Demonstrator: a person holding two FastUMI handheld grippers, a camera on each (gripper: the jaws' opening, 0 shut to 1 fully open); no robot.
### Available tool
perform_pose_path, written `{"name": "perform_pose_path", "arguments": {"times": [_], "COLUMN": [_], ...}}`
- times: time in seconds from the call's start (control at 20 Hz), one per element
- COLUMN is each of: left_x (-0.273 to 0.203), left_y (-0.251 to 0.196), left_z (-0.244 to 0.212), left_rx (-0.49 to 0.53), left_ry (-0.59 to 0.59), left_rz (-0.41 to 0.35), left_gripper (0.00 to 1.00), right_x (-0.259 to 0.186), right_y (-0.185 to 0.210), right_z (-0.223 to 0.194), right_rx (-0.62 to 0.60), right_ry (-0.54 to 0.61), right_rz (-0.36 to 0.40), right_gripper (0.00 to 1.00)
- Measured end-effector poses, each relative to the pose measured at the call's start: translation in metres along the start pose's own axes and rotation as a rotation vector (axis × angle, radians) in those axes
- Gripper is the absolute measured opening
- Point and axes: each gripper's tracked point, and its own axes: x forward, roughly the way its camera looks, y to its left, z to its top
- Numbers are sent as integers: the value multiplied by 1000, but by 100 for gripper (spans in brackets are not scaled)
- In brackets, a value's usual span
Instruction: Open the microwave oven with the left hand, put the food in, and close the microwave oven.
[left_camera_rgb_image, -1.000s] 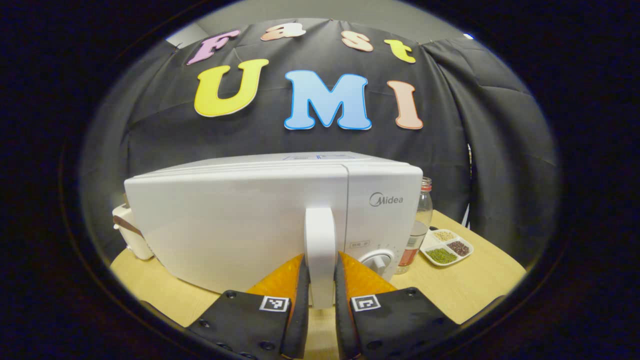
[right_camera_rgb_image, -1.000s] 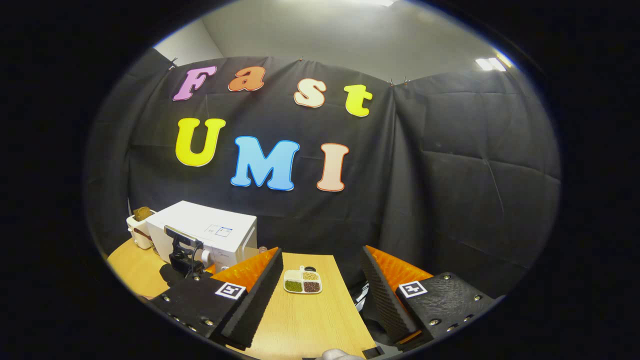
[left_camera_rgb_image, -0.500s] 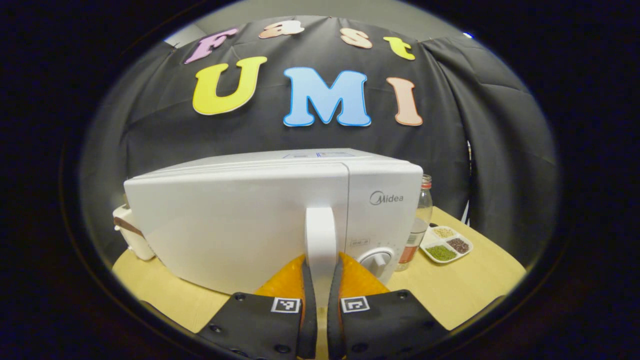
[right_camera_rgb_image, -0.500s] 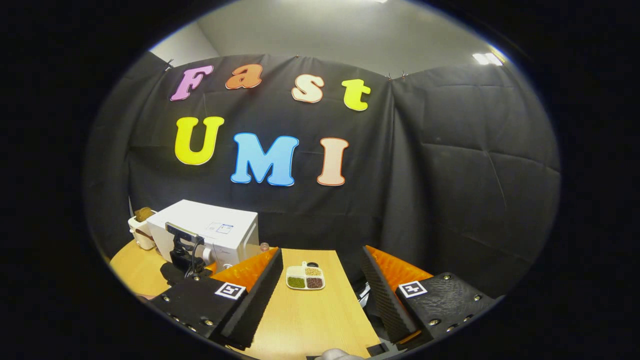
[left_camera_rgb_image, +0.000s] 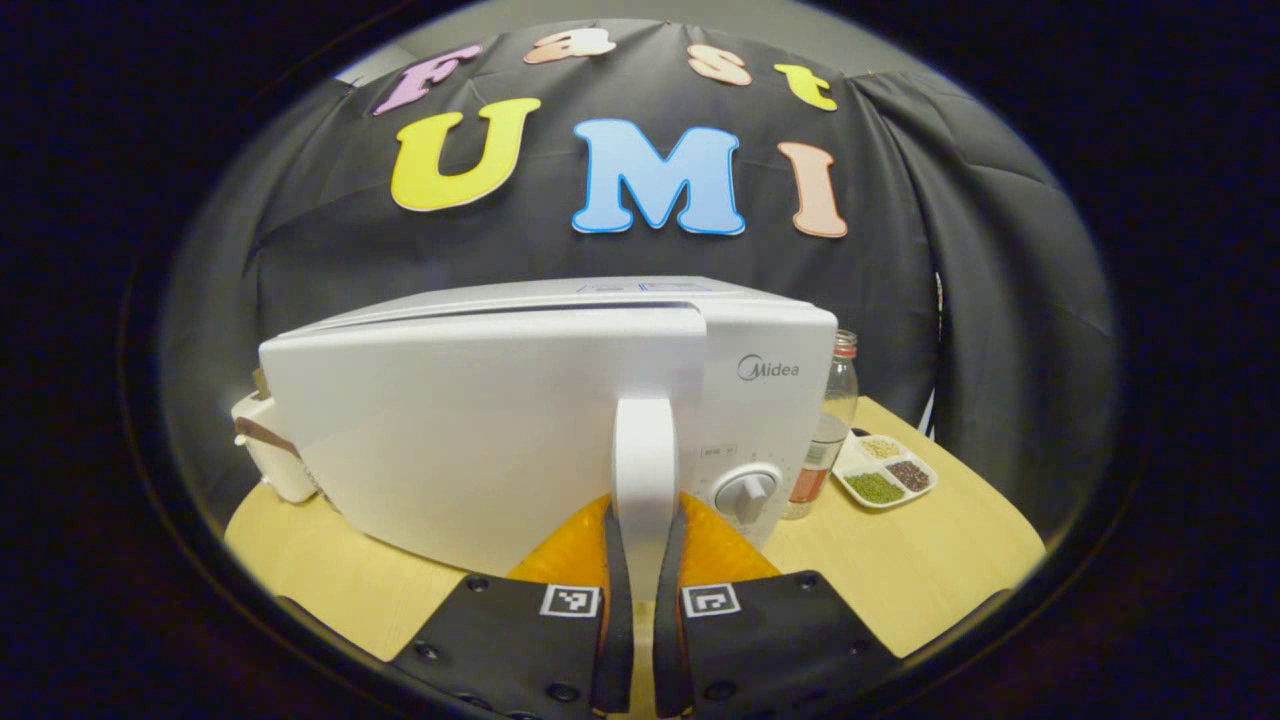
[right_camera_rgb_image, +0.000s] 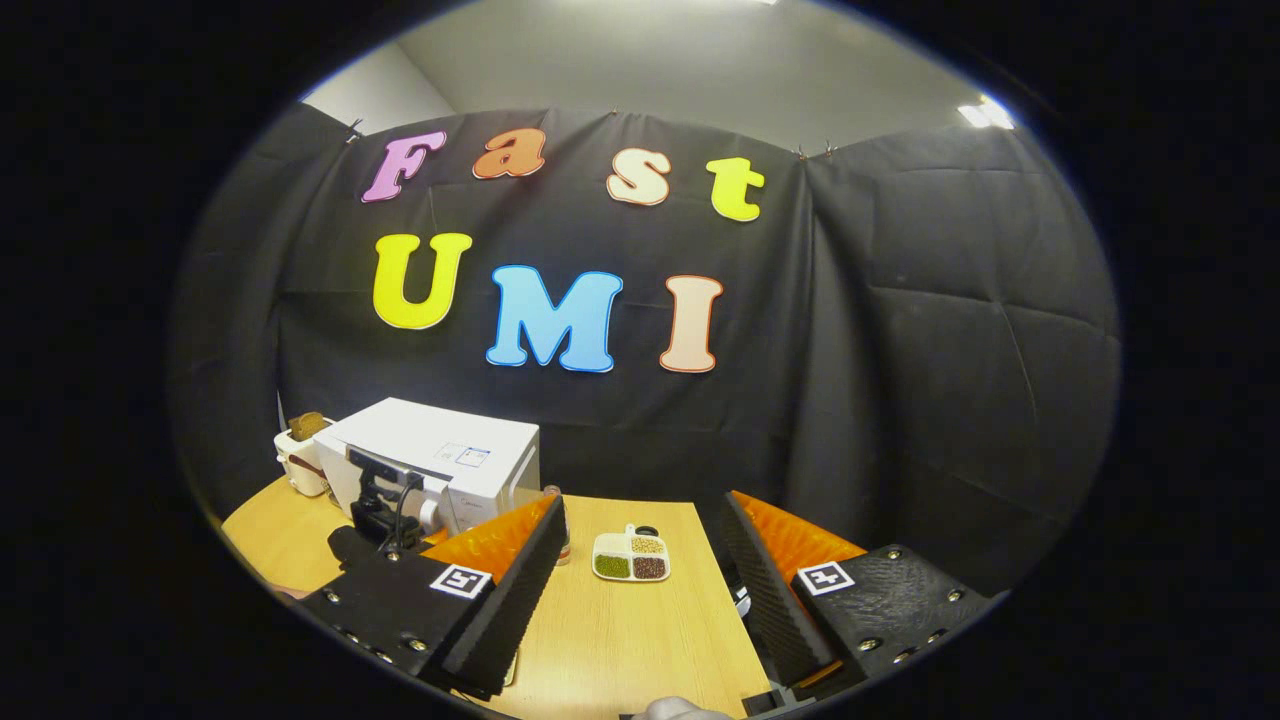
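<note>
Gripping: counter (left_camera_rgb_image: 930, 560) first, since it carries everything; my left gripper (left_camera_rgb_image: 640, 640) has its jaws clenched on the door handle (left_camera_rgb_image: 642, 450).
Microwave: the microwave (left_camera_rgb_image: 500, 420) stands on the counter's left part; the same box sits small and far off in the right gripper view (right_camera_rgb_image: 440, 460).
Door: the door (left_camera_rgb_image: 450, 430) now stands a little proud of the body, a dark seam showing along its top edge; a second ago it lay flush. I judge the latch has let go and the door is on its way open.
Left gripper: half a second ago my jaws had just pinched in on the handle; now they grip it.
Right gripper: my right gripper (right_camera_rgb_image: 640, 590) hangs with jaws spread wide, holding nothing, well away from the microwave.
Food: the dish of grains (right_camera_rgb_image: 631, 558) lies on the counter, right of the bottle (left_camera_rgb_image: 825, 440).
Views: the left gripper view gives the seam and the dial (left_camera_rgb_image: 745, 492); the right gripper view gives the microwave's top.
</note>
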Motion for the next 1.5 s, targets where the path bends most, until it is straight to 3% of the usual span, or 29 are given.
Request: {"name": "perform_pose_path", "arguments": {"times": [0.25,0.35,0.45,0.55,0.6,1.0,1.25,1.5], "left_x": [-44,-48,-50,-49,-53,-87,-128,-179], "left_y": [12,14,25,37,38,53,76,116], "left_z": [-15,-15,-15,-15,-19,-29,-41,-54], "left_rx": [34,47,34,43,37,28,33,51], "left_ry": [18,23,11,23,20,32,36,65], "left_rz": [20,45,97,135,125,134,134,196], "left_gripper": [16,23,43,84,99,100,100,99], "right_x": [3,2,0,-3,-5,-11,-11,-15], "right_y": [8,12,14,14,12,20,52,88], "right_z": [-14,-19,-21,-21,-20,-21,-25,-28], "right_rx": [53,68,69,64,59,66,119,117], "right_ry": [25,36,40,39,33,29,39,44], "right_rz": [50,74,91,100,102,139,221,306], "right_gripper": [95,95,95,95,95,96,95,95]}}
